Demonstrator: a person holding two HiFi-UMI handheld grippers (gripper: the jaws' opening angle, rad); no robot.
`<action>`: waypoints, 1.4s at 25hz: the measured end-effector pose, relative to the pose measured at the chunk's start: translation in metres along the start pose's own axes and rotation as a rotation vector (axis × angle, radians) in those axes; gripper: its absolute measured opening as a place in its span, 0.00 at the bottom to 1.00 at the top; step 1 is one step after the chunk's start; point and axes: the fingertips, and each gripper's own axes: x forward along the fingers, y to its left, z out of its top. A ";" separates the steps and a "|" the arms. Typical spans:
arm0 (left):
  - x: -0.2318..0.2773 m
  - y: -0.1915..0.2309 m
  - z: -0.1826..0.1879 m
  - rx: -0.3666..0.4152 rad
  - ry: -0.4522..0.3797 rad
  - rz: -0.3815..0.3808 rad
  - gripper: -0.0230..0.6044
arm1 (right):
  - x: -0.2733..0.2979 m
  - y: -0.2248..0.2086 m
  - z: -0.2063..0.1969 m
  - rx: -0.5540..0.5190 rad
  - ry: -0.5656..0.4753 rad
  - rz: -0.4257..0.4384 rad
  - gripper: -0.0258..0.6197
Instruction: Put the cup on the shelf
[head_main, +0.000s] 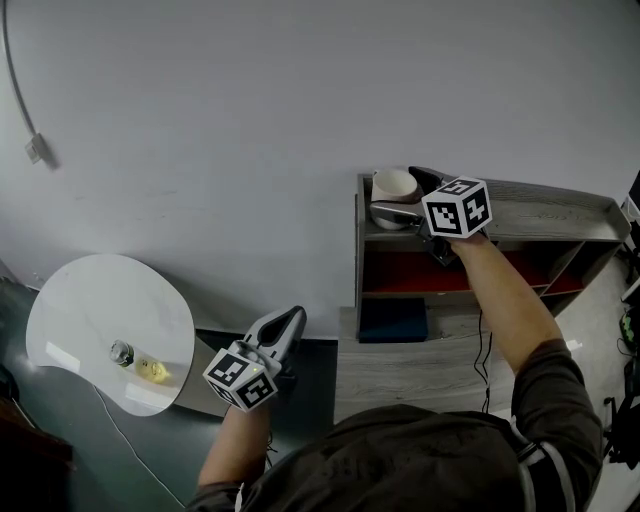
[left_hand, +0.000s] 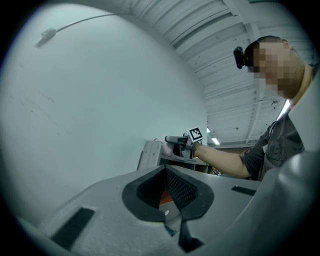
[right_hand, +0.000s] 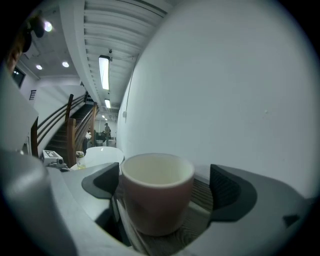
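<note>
A pale cup (head_main: 394, 185) (right_hand: 157, 192) stands upright on the left end of the grey wooden shelf's top (head_main: 540, 215) (right_hand: 200, 200). My right gripper (head_main: 401, 194) (right_hand: 165, 190) is reached out to it and is open. The cup sits between its jaws, with a clear gap to the right pad (right_hand: 231, 192); the left pad (right_hand: 102, 182) lies close beside the cup. My left gripper (head_main: 290, 320) (left_hand: 165, 170) is held low near my body, away from the shelf, shut and holding nothing. In the left gripper view the shelf (left_hand: 152, 155) and my right arm show far off.
A round white table (head_main: 110, 330) at the lower left carries a small bottle (head_main: 122, 352) and a yellow item (head_main: 153, 370). The shelf stands against a white wall, with red inner compartments and a dark blue box (head_main: 393, 320) at its foot. A cable (head_main: 30, 140) hangs on the wall.
</note>
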 end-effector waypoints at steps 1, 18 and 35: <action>0.001 -0.001 0.000 0.003 0.000 -0.004 0.04 | -0.004 0.000 0.003 0.000 -0.012 -0.001 0.87; 0.067 -0.076 -0.012 0.040 0.013 -0.085 0.04 | -0.178 -0.028 0.009 0.035 -0.254 -0.046 0.61; 0.188 -0.192 -0.072 0.017 0.036 -0.139 0.04 | -0.350 -0.103 -0.105 0.046 -0.202 -0.121 0.21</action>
